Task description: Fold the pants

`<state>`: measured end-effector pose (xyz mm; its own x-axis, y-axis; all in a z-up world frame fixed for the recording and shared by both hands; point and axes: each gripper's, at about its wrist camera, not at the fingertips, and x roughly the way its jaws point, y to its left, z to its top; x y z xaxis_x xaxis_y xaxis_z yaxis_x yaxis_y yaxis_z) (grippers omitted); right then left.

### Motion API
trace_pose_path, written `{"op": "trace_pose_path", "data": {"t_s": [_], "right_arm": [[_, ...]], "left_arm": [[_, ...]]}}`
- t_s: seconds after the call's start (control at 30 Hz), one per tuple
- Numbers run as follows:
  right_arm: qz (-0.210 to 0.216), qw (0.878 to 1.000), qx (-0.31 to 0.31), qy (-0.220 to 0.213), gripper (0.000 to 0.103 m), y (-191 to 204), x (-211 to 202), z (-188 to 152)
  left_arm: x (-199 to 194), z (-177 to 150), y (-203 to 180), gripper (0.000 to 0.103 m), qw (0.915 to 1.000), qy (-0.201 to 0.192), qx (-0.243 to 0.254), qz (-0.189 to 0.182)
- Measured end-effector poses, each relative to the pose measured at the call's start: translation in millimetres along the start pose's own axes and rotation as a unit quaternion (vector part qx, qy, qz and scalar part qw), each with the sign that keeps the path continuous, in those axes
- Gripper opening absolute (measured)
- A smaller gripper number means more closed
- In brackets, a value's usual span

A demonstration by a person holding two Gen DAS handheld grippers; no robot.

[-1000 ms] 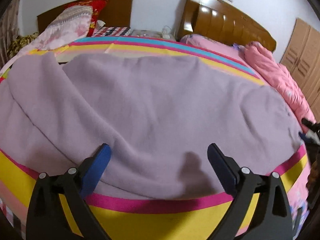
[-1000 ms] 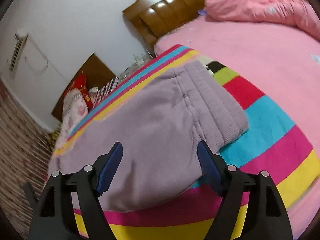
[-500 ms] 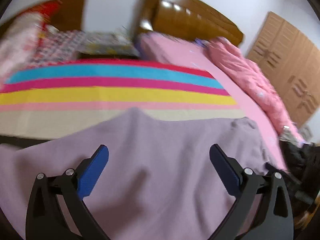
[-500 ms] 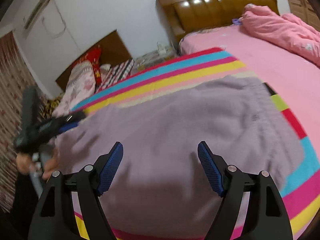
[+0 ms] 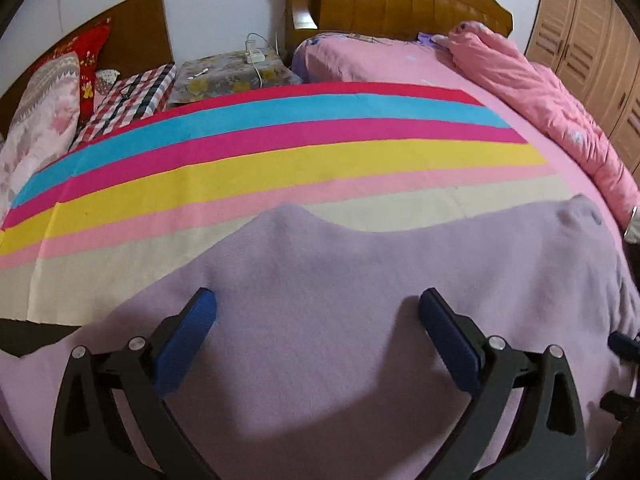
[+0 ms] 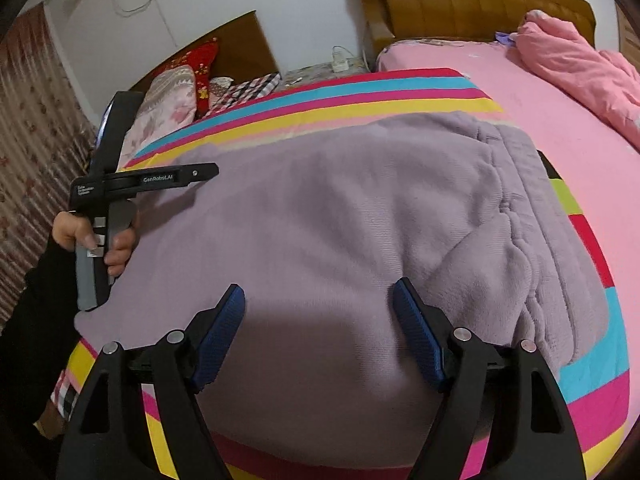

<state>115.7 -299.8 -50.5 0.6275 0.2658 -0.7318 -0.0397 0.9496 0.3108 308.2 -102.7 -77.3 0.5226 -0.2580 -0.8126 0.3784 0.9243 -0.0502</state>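
Lilac fleece pants (image 5: 360,320) (image 6: 340,220) lie spread flat on a striped blanket (image 5: 260,168) (image 6: 592,380) on the bed, their ribbed waistband (image 6: 532,216) toward the right in the right wrist view. My left gripper (image 5: 318,312) hovers open just above the cloth, nothing between its blue pads. My right gripper (image 6: 318,300) is open too, over the near middle of the pants, empty. In the right wrist view a hand holds the left gripper's body (image 6: 120,184) at the pants' left end.
A pink quilt (image 5: 540,100) is heaped on the pink bed at the right. Pillows (image 5: 48,120) and a bedside stand with a charger (image 5: 240,68) sit at the back. Wooden headboards and a wardrobe (image 5: 592,40) line the far wall.
The left gripper has swung across from the near edge of the pants onto their far edge, so more striped blanket shows. The right view rolled level and moved from the waistband toward the middle.
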Motion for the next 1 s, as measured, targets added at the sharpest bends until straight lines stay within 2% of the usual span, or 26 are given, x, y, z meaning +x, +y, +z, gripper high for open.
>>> {"op": "trace_pose_path", "data": {"t_s": [0.13, 0.3, 0.43, 0.47, 0.5, 0.57, 0.63, 0.7, 0.77, 0.8, 0.83, 0.87, 0.9, 0.97, 1.0], "right_arm": [[0.016, 1.0, -0.007, -0.011, 0.073, -3.3, -2.0, -3.8], [0.004, 1.0, -0.018, -0.019, 0.073, 2.4, -4.4, -9.7], [-0.017, 0.999, -0.021, -0.018, 0.075, 7.7, -2.7, -5.9], [-0.035, 0.999, -0.016, -0.011, 0.077, 12.5, -3.6, -3.2], [-0.051, 0.999, -0.007, -0.006, 0.085, 18.9, -5.9, 0.8], [-0.067, 0.998, 0.006, -0.021, 0.088, 33.9, -13.7, 7.4], [-0.054, 0.998, -0.004, -0.039, 0.088, 56.2, -20.4, 14.3], [-0.033, 0.997, -0.046, -0.053, 0.088, 94.8, -20.4, 24.0], [-0.013, 0.994, -0.092, -0.049, 0.088, 135.3, -9.9, 33.1], [-0.002, 0.993, -0.11, -0.048, 0.088, 153.7, -4.4, 36.9], [0.027, 0.989, -0.141, -0.045, 0.088, 187.0, 8.6, 44.4], [0.047, 0.985, -0.159, -0.04, 0.088, 206.7, 17.3, 49.0], [0.072, 0.981, -0.179, -0.035, 0.088, 232.0, 28.3, 54.8], [0.122, 0.964, -0.235, -0.022, 0.088, 301.3, 56.8, 68.7], [0.147, 0.952, -0.269, -0.015, 0.088, 338.7, 70.5, 73.0]], "left_arm": [[-0.8, 1.0, 3.5, 0.101, 1.0, -0.003, -0.008, -0.004], [-1.4, 1.0, 3.0, 0.101, 1.0, -0.002, -0.005, -0.003], [-16.2, -2.4, 12.8, 0.101, 0.9991, -0.018, -0.028, -0.026], [-29.8, -5.8, 17.4, 0.101, 0.9986, -0.031, -0.041, -0.017], [-46.6, -10.2, 23.1, 0.101, 0.9972, -0.052, -0.053, -0.009], [-93.9, -25.5, 45.5, 0.101, 0.9904, -0.111, -0.078, -0.025], [-128.6, -45.6, 70.8, 0.101, 0.9848, -0.148, -0.088, -0.025], [-156.4, -70.8, 102.8, 0.101, 0.9798, -0.172, -0.101, 0.016], [-183.4, -104.9, 155.3, 0.101, 0.9687, -0.184, -0.143, 0.084], [-191.5, -116.2, 174.7, 0.101, 0.9635, -0.186, -0.163, 0.103], [-202.8, -132.8, 203.4, 0.101, 0.9548, -0.188, -0.192, 0.127], [-215.9, -153.6, 239.8, 0.101, 0.9412, -0.19, -0.23, 0.159], [-221.7, -162.9, 257.2, 0.101, 0.9339, -0.188, -0.249, 0.175], [-238.7, -194.1, 313.8, 0.101, 0.9065, -0.166, -0.319, 0.221], [-249.7, -213.4, 343.5, 0.101, 0.8882, -0.162, -0.361, 0.234]]}}
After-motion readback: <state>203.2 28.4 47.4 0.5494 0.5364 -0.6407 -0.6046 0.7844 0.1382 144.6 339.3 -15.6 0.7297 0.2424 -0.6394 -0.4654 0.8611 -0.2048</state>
